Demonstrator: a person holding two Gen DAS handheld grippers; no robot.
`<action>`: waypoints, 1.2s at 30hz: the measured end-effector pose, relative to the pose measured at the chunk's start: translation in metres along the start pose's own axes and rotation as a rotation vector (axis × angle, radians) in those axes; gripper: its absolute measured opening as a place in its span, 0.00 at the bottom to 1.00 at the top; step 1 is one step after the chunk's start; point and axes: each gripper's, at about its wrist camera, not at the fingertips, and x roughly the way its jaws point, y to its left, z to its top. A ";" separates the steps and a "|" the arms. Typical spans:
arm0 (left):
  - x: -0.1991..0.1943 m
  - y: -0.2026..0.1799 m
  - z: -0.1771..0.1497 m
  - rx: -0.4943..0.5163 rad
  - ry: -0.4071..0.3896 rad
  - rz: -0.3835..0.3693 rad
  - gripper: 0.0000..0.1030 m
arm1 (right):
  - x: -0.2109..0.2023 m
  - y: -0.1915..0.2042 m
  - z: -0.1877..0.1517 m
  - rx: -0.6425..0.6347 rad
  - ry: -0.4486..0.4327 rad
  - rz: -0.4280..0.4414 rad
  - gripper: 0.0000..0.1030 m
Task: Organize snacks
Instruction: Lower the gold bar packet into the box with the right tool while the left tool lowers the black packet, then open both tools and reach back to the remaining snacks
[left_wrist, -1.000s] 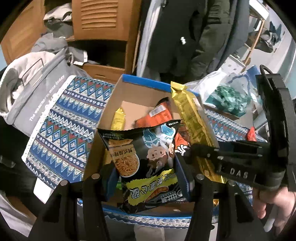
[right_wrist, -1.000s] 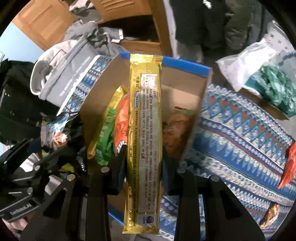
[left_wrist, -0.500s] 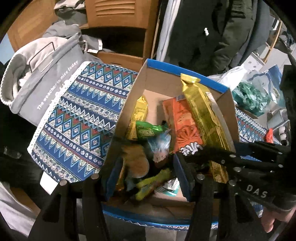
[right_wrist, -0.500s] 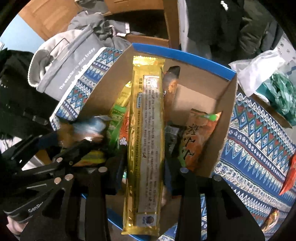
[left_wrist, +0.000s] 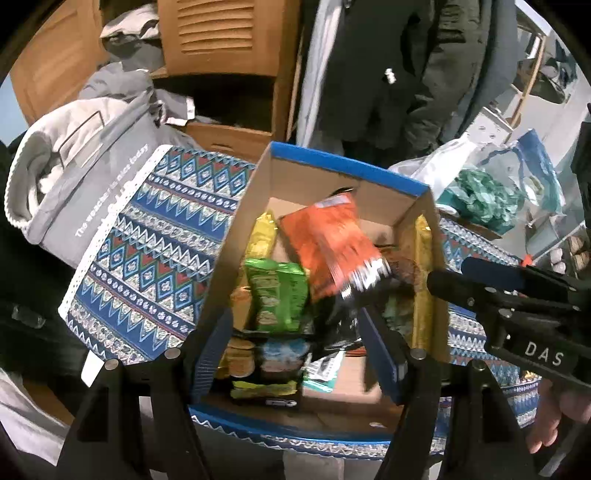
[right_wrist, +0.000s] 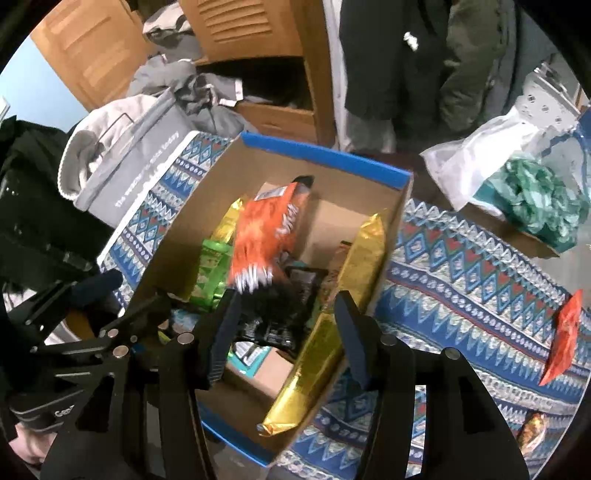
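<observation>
A cardboard box (left_wrist: 343, 166) with a blue rim stands on a patterned cloth and holds several snack packs. My left gripper (left_wrist: 295, 350) hangs over its near end, jaws opening with nothing pressed between them. Below them a black-and-yellow snack bag (left_wrist: 266, 373) lies loose in the box. An orange bag (left_wrist: 328, 243) and a green bag (left_wrist: 277, 295) lie further in. In the right wrist view my right gripper (right_wrist: 288, 332) is also opening. The long gold packet (right_wrist: 354, 258) rests free along the right wall of the box (right_wrist: 325, 153), just beside the right finger.
A grey fabric bag (left_wrist: 92, 155) of clothes sits left of the box. An orange snack packet (right_wrist: 565, 332) and a small one (right_wrist: 532, 435) lie on the cloth (right_wrist: 461, 295) to the right. A plastic bag (right_wrist: 535, 206) with green contents, a wooden cupboard and hanging coats stand behind.
The left jaws widened and the black snack bag dropped into the box. The right jaws widened and the gold packet slid out to lean on the box's right wall.
</observation>
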 end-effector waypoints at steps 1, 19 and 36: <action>-0.002 -0.004 0.000 0.009 -0.005 -0.005 0.70 | -0.003 -0.002 -0.001 0.001 -0.005 -0.006 0.52; -0.007 -0.072 -0.005 0.117 0.001 -0.066 0.75 | -0.040 -0.060 -0.033 0.034 -0.041 -0.117 0.63; 0.006 -0.151 -0.021 0.229 0.063 -0.124 0.75 | -0.070 -0.143 -0.082 0.128 -0.040 -0.211 0.70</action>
